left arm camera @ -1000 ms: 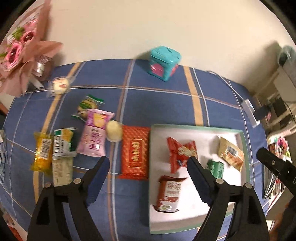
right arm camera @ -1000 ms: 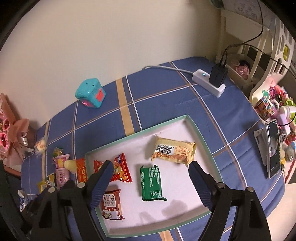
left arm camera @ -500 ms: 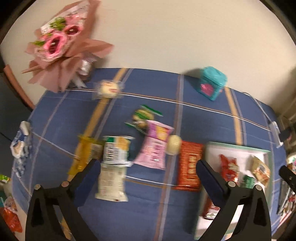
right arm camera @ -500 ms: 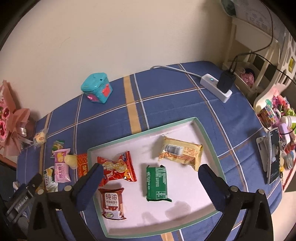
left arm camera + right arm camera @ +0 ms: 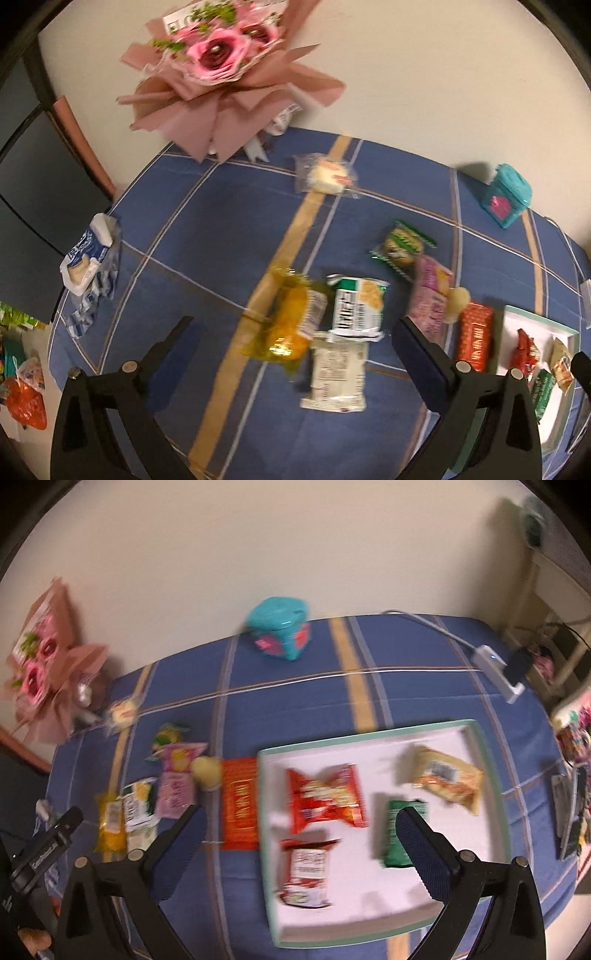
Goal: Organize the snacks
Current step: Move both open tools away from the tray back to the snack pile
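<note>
Loose snacks [image 5: 347, 325] are spread on the blue cloth [image 5: 207, 221], left of the tray [image 5: 491, 760], in which four packets [image 5: 325, 797] are kept. The left gripper [image 5: 291, 332] and the right gripper [image 5: 299, 819] are held wide apart, empty, above them.

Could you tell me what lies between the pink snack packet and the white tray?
In the right wrist view, a pale round sweet and a red packet lie between the pink packet and the tray.
</note>
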Available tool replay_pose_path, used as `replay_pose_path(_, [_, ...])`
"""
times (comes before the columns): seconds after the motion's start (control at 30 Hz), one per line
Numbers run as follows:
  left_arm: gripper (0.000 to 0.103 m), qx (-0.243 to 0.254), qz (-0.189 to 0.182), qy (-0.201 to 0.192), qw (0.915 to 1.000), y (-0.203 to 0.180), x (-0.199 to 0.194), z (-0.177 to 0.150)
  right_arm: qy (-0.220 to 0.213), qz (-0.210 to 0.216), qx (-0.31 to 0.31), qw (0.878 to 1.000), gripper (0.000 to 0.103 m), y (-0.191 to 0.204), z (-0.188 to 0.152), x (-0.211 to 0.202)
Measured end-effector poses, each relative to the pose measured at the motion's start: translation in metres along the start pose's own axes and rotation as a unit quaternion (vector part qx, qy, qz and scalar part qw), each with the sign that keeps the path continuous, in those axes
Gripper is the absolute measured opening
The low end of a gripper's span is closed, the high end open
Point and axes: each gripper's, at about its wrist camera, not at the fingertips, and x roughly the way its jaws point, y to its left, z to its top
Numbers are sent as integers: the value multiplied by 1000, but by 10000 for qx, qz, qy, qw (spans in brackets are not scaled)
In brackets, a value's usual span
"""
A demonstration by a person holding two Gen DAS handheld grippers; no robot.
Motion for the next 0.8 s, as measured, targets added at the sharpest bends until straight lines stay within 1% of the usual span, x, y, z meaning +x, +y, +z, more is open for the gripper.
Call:
replay_pose_path(0.17, [103,-89,3,94,9999,23,8,0,119,179,-323,9992,103,45,-8,12])
replay_pose_path(0.27, [103,-92,18,252,9996,32,18,-1,228,263,-472,9983,103,69,-15,22])
replay_pose_path(0.4, [103,-90,56,463,9989,37,36,-3,424,344,-675,9962,103,98,-24,39])
replay_pose_path(0.6, [103,-79,-95,744,9972,42,58,-6,754,470,-927,9917,103,134,-43,68])
replay_pose_path(0.8, [103,-181,-87,788,9967,52,68,-3,950,589,-1091,9877,103,165,-61,90])
